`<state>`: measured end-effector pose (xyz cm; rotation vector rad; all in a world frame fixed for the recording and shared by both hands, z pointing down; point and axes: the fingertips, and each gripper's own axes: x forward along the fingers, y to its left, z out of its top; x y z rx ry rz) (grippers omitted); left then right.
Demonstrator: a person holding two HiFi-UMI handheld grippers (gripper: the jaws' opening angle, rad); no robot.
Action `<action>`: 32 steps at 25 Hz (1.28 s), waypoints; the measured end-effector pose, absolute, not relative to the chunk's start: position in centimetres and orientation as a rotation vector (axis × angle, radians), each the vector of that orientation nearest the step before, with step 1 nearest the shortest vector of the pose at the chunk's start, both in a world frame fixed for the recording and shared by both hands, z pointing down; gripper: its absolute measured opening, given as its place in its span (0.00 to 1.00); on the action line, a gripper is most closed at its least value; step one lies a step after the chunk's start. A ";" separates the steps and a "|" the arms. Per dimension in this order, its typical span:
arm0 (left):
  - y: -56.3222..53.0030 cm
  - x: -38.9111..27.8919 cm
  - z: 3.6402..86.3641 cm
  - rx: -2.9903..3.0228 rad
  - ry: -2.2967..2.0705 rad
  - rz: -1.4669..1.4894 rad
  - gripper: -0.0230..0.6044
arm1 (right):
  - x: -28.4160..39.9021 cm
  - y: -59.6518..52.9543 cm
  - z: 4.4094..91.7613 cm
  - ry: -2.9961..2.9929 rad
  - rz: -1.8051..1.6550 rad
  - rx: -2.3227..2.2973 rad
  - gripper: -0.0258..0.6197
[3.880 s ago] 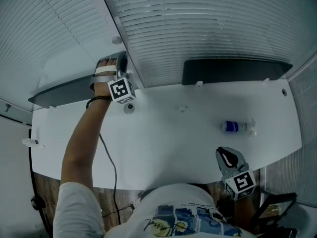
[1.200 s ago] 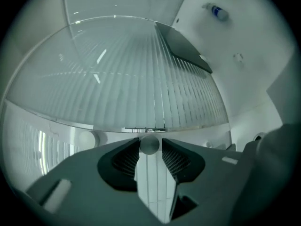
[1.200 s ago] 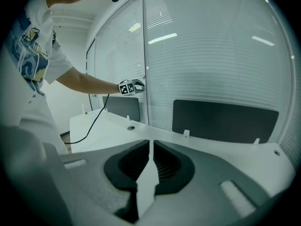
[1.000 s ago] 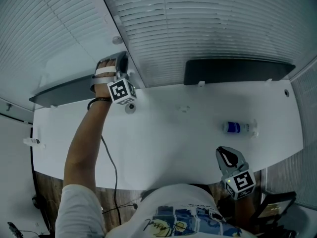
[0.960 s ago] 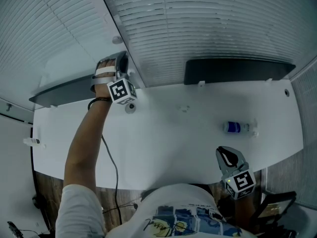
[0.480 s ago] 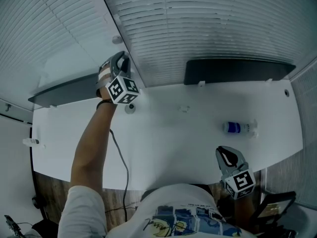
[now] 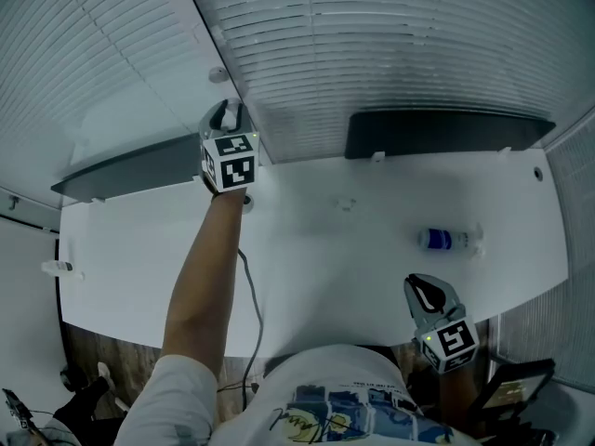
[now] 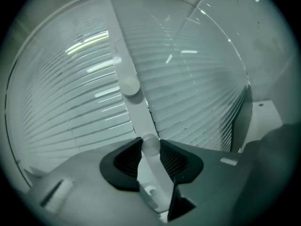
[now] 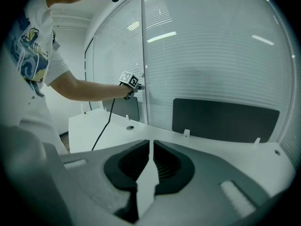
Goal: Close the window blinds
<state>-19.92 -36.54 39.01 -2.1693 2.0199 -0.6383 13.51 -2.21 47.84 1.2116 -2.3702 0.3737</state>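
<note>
The left wrist has rolled right over since a second ago: the marker cube now shows a different face and the forearm has swung in beneath it, though the hand has hardly shifted. The left gripper [image 7: 227, 117] is pinching a small round white knob [image 8: 150, 143] on the white upright frame post [image 8: 136, 112], both dark pads against its sides. The grey slatted window blinds [image 7: 390, 54] hang either side of that post, above the far edge of the white desk [image 7: 325, 258].

I'd say the knob is hard, smooth and apt to slip, so a square grip across its sides suits it. The slats look thin and bendable, so they are no place to grab. The right gripper [image 7: 426, 295] rests low by the desk's near edge, tongs pressed together on nothing.
</note>
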 end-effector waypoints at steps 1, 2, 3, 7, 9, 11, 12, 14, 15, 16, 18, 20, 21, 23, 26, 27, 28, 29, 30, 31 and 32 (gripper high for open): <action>-36.5 -20.0 39.0 -2.207 2.060 -0.585 0.23 | 13.5 -2.2 47.8 -2.370 0.373 1.211 0.07; -36.5 -20.2 38.9 -2.247 2.100 -0.528 0.23 | 13.4 -2.3 47.8 -2.371 0.371 1.210 0.07; -36.5 -20.3 38.9 -2.290 2.140 -0.469 0.23 | 13.4 -2.4 47.8 -2.372 0.370 1.209 0.07; -36.6 -20.4 39.0 -2.453 2.244 -0.279 0.23 | 13.1 -2.5 47.7 -2.375 0.377 1.203 0.07; -36.6 -20.6 38.9 -2.515 2.277 -0.197 0.23 | 13.1 -2.5 47.6 -2.379 0.371 1.200 0.07; -36.7 -20.5 38.9 -2.576 2.295 -0.122 0.23 | 13.1 -2.4 47.6 -2.380 0.366 1.199 0.07; -36.7 -20.5 39.1 -2.605 2.298 -0.099 0.23 | 13.1 -2.4 47.6 -2.381 0.363 1.199 0.07; -36.8 -20.4 39.5 -2.632 2.293 -0.115 0.24 | 13.1 -2.3 47.4 -2.381 0.355 1.198 0.07; -36.9 -20.3 39.6 -2.627 2.287 -0.153 0.24 | 13.2 -2.2 47.3 -2.379 0.354 1.199 0.07; -36.9 -20.4 39.8 -2.609 2.279 -0.201 0.24 | 13.2 -2.2 47.3 -2.378 0.354 1.201 0.07; -36.5 -20.5 39.8 -2.544 2.255 -0.288 0.27 | 13.3 -2.0 47.1 -2.379 0.347 1.203 0.07; -35.8 -20.4 39.8 -2.489 2.212 -0.342 0.29 | 13.4 -1.7 47.0 -2.376 0.341 1.204 0.07; -35.4 -20.2 39.7 -2.472 2.186 -0.359 0.29 | 13.5 -1.6 47.0 -2.374 0.338 1.205 0.07; -34.4 -20.0 39.4 -2.453 2.142 -0.370 0.29 | 13.6 -1.4 47.0 -2.373 0.336 1.208 0.07; -32.5 -19.8 38.5 -2.461 2.094 -0.341 0.29 | 13.2 -1.0 46.7 -2.385 0.325 1.208 0.07; -31.7 -19.8 38.3 -2.472 2.081 -0.328 0.29 | 12.9 -0.8 46.5 -2.391 0.318 1.206 0.07; -30.8 -19.8 38.1 -2.486 2.068 -0.317 0.29 | 12.5 -0.7 46.2 -2.397 0.309 1.201 0.07; -29.9 -19.9 37.9 -2.504 2.054 -0.308 0.28 | 12.0 -0.7 45.9 -2.403 0.301 1.194 0.07; -28.9 -20.0 37.7 -2.526 2.036 -0.303 0.27 | 11.5 -0.6 45.7 -2.410 0.296 1.187 0.07; -27.8 -20.1 37.7 -2.549 2.016 -0.302 0.26 | 11.0 -0.5 45.4 -2.419 0.293 1.180 0.07; -26.7 -20.1 37.6 -2.572 1.992 -0.304 0.24 | 10.5 -0.4 45.1 -2.426 0.288 1.174 0.07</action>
